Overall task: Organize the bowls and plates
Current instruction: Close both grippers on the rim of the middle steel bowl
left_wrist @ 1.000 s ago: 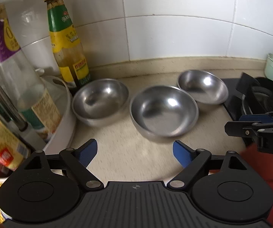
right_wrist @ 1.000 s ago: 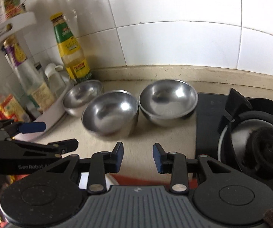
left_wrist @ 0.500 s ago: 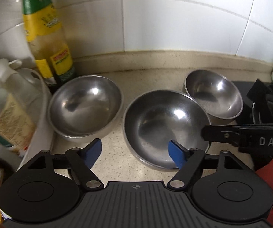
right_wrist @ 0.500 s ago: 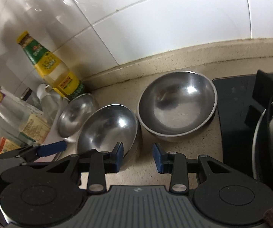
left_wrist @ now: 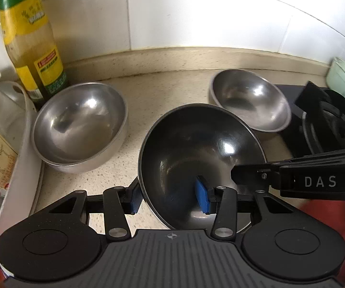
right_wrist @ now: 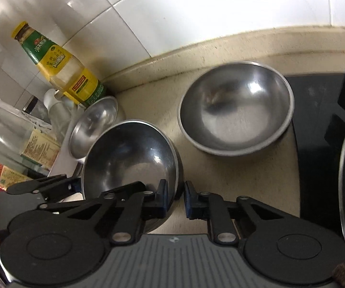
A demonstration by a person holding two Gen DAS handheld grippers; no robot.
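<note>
- White wall tiles back a speckled beige desk [left_wrist: 162, 88]; the stove [right_wrist: 321, 144] lies right of the middle bowl.
- Three steel bowls: middle bowl [left_wrist: 196, 153], left bowl [left_wrist: 78, 124] beside it, right bowl [left_wrist: 249, 105] behind it.
- Left claw [left_wrist: 170, 196] straddles the middle bowl's rim, not visibly clamped; right claw [right_wrist: 176, 198] likewise, narrowly parted.
- Judged step: gripping for stacking; next, pinch and lift.
</note>
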